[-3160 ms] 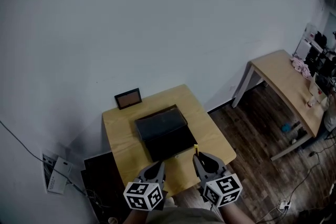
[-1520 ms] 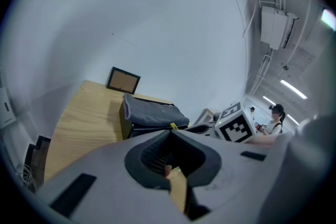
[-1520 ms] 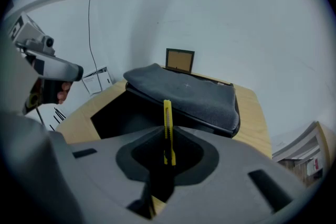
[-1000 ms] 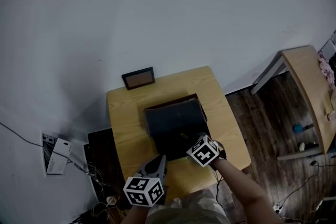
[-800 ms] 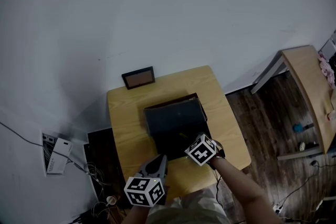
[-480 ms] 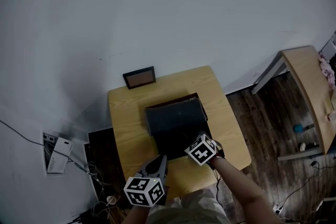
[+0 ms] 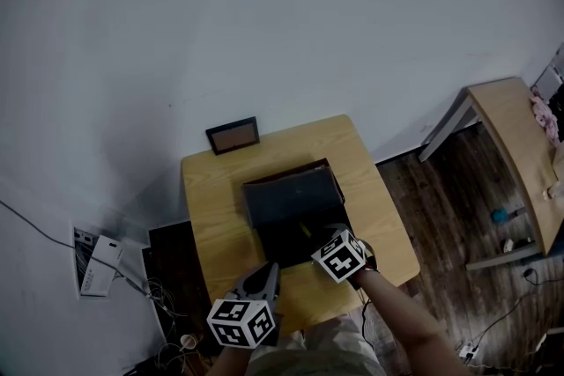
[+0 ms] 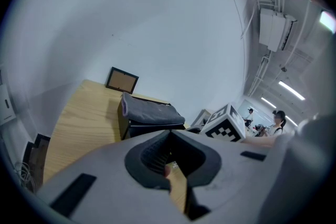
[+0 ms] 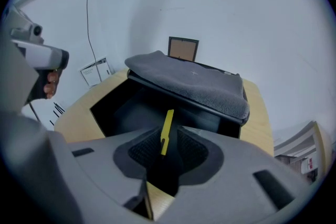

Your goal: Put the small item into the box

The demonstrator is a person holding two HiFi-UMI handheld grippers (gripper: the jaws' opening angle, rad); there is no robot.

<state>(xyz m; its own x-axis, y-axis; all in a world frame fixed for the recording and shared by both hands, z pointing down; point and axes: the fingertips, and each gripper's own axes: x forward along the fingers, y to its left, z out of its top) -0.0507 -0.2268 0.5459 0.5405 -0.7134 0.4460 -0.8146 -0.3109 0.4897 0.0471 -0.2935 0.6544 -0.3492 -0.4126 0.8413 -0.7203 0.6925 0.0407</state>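
Observation:
A black box stands open on the small wooden table, its grey-lined lid raised at the back and its dark tray facing me. My right gripper is shut on a thin yellow strip, held upright over the tray's front edge; the yellow strip also shows in the head view. My left gripper hangs by the table's front edge, left of the box, shut with nothing in it. From the left gripper view the box and the right gripper's marker cube lie ahead.
A small picture frame leans on the wall behind the box. A second wooden table stands at the right over dark floorboards. A white device and cables lie on the floor at the left. People stand far off.
My right gripper has carried the yellow strip from the table's front edge to the open box, then drew slightly back toward me. The left gripper has stayed put.

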